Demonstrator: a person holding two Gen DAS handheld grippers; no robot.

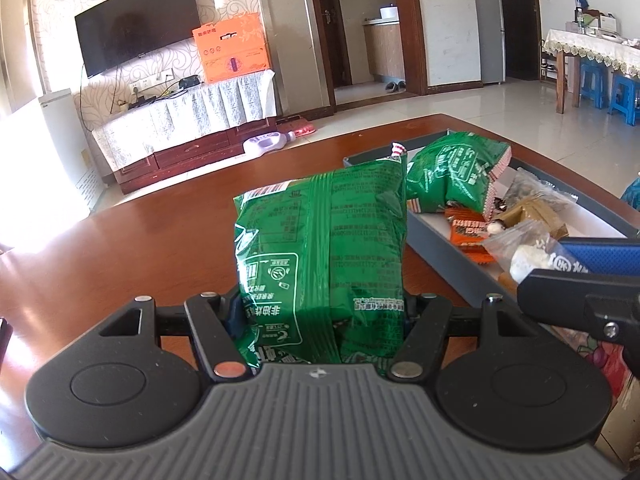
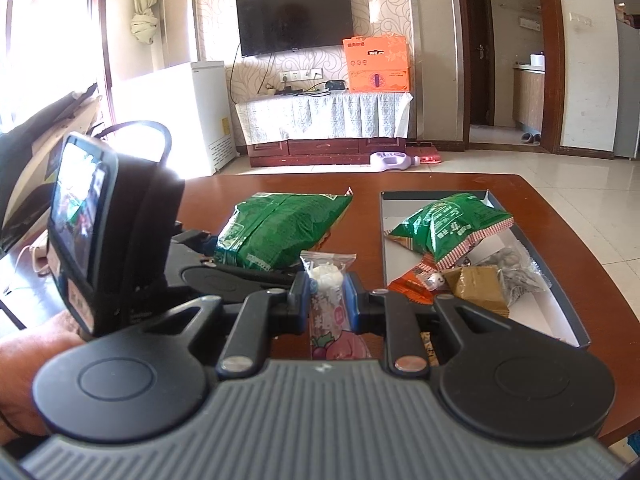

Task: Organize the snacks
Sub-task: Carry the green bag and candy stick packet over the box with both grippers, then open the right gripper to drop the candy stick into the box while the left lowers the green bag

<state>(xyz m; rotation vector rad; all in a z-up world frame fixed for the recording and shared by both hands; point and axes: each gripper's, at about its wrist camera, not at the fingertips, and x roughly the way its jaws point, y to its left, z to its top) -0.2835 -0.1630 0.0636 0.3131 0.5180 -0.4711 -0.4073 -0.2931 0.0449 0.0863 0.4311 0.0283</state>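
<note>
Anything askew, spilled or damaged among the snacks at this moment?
Nothing spilled or torn. The snacks in the tray lie in a loose heap, a green bag slanting across the smaller packets. The left gripper holds another green bag; the right gripper holds a clear packet.

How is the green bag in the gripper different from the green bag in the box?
The held green bag is clamped in the left gripper outside the box; the boxed green bag lies free atop other snacks. The held one looks puffier, the boxed one more crumpled. Both are shiny green with white print.
</note>
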